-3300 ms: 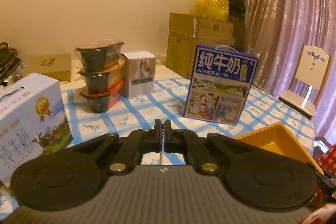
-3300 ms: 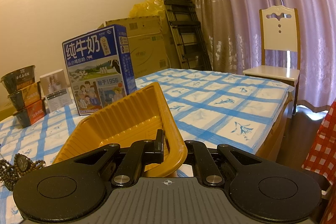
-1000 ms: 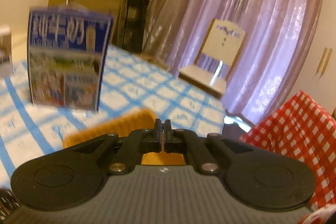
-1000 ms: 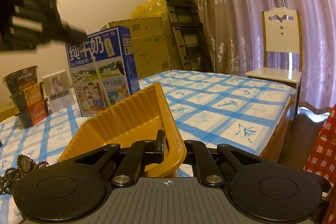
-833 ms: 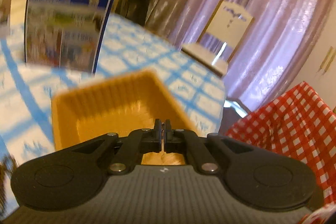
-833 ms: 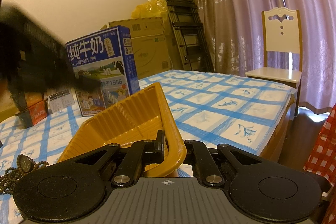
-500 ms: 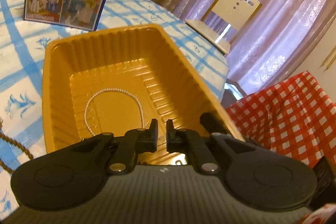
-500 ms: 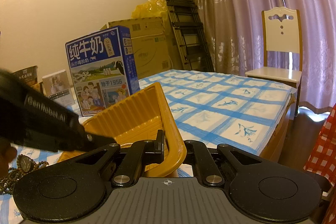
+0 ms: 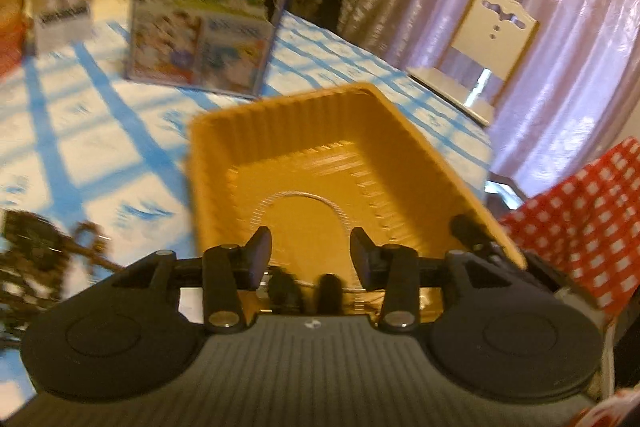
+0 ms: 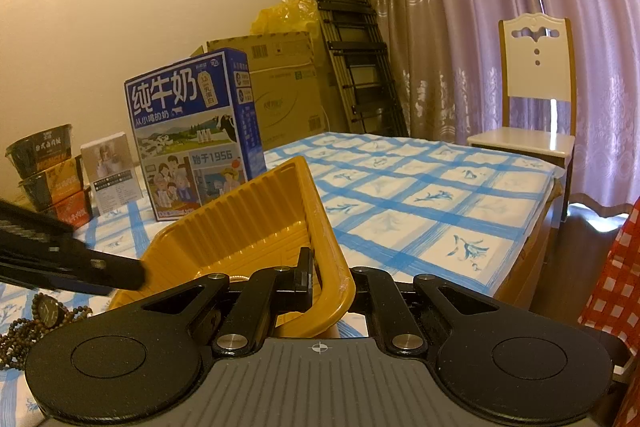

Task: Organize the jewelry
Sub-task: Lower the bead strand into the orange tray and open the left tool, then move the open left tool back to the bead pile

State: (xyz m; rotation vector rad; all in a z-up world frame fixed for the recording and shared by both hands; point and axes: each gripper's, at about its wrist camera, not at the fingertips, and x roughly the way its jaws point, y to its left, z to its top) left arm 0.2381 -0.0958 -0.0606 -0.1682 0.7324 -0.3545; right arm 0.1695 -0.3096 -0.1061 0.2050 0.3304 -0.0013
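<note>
An orange ribbed plastic tray point(image 9: 420, 155) sits on the blue-checked tablecloth. A thin silver chain point(image 9: 296, 195) lies looped on the tray's floor. My left gripper point(image 9: 311, 247) is open and empty above the tray's near end. My right gripper point(image 10: 320, 273) is shut on the tray's near rim point(image 10: 332, 267). A brown bead necklace with a round pendant point(image 10: 44, 315) lies on the cloth left of the tray; it also shows blurred in the left wrist view point(image 9: 44, 251). The left gripper's body point(image 10: 68, 259) reaches in from the left in the right wrist view.
A blue milk carton box point(image 10: 192, 135) stands behind the tray. A small white box point(image 10: 112, 171) and stacked noodle bowls point(image 10: 48, 171) stand at the far left. Cardboard boxes point(image 10: 280, 83), a folded ladder, a white chair point(image 10: 532, 99) and curtains lie beyond the table. Red checked cloth point(image 9: 592, 219) hangs at right.
My left gripper swung over the tray, opened and left the silver chain lying on the tray floor, then pulled back a little. My right gripper kept its hold on the rim.
</note>
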